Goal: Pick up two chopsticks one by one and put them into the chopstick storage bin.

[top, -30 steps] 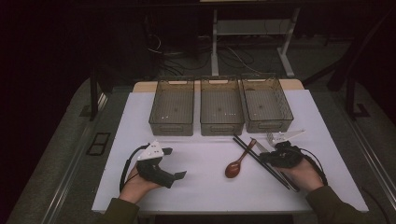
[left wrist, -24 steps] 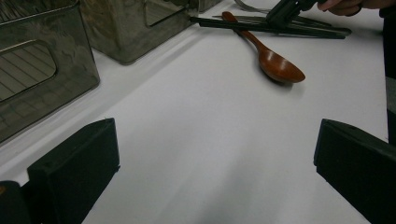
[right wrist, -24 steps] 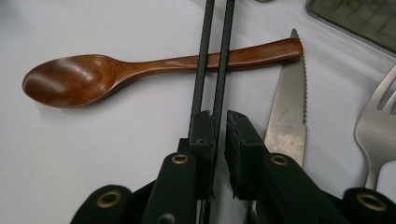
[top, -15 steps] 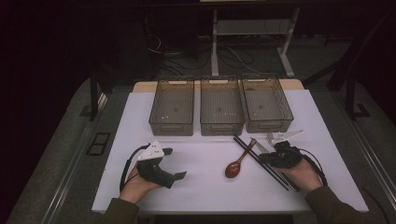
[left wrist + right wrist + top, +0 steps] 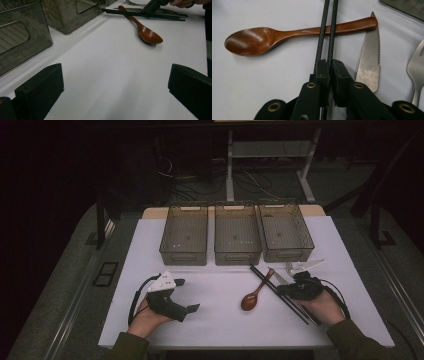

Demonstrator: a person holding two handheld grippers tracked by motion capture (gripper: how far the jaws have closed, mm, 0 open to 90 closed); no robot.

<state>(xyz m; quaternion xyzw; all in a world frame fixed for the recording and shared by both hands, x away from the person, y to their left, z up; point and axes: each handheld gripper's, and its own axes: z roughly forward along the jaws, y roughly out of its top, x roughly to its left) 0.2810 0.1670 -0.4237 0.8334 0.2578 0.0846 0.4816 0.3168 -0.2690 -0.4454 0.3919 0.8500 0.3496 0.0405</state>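
Down on the white table (image 5: 215,320), the right claw (image 5: 329,65) had its jaws pinched tight on a pair of black chopsticks (image 5: 327,30), which lay across the handle of a wooden spoon (image 5: 272,37). A serrated knife (image 5: 369,62) rested just beside the chopsticks, a fork (image 5: 417,67) near it. The left claw (image 5: 187,295) sat well apart, its jaws spread wide over bare table, gripping nothing. Three clear bins (image 5: 236,234) stood in a row beyond the cutlery.

Dim room; white table (image 5: 220,310), grey floor (image 5: 65,290), perhaps cables (image 5: 200,177) behind.
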